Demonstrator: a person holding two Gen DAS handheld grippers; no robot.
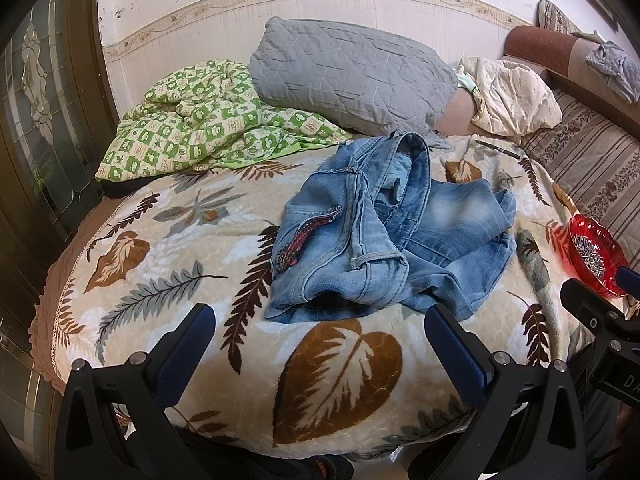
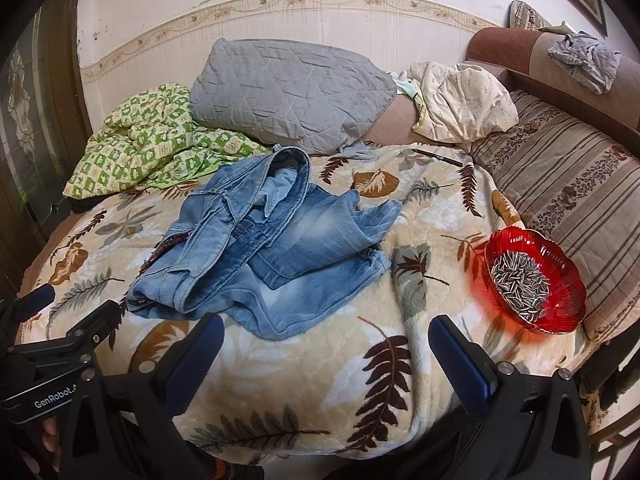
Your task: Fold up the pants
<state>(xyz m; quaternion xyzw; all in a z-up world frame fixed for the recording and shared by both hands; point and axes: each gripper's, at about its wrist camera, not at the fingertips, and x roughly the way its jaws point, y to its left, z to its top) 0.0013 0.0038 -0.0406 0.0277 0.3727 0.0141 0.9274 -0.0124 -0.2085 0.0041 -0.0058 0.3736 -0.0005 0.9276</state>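
A pair of light blue jeans (image 1: 384, 232) lies crumpled in a heap on the leaf-patterned blanket (image 1: 192, 272), with the waistband towards the far side. In the right wrist view the same jeans (image 2: 276, 248) sit left of centre on the blanket (image 2: 360, 360). My left gripper (image 1: 320, 328) hovers open over the blanket just short of the jeans' near edge, nothing between its fingers. My right gripper (image 2: 326, 340) is also open and empty, its left finger close to the jeans' near hem. The right gripper's body (image 1: 600, 320) shows at the edge of the left wrist view.
A red glass bowl of sunflower seeds (image 2: 532, 280) stands on the blanket's right side, also seen as the bowl (image 1: 596, 256). A grey pillow (image 1: 344, 72), a green checked quilt (image 1: 200, 120), a cream cloth (image 2: 460, 100) and a pen (image 2: 438, 156) lie behind the jeans. A striped cushion (image 2: 568, 200) sits at right.
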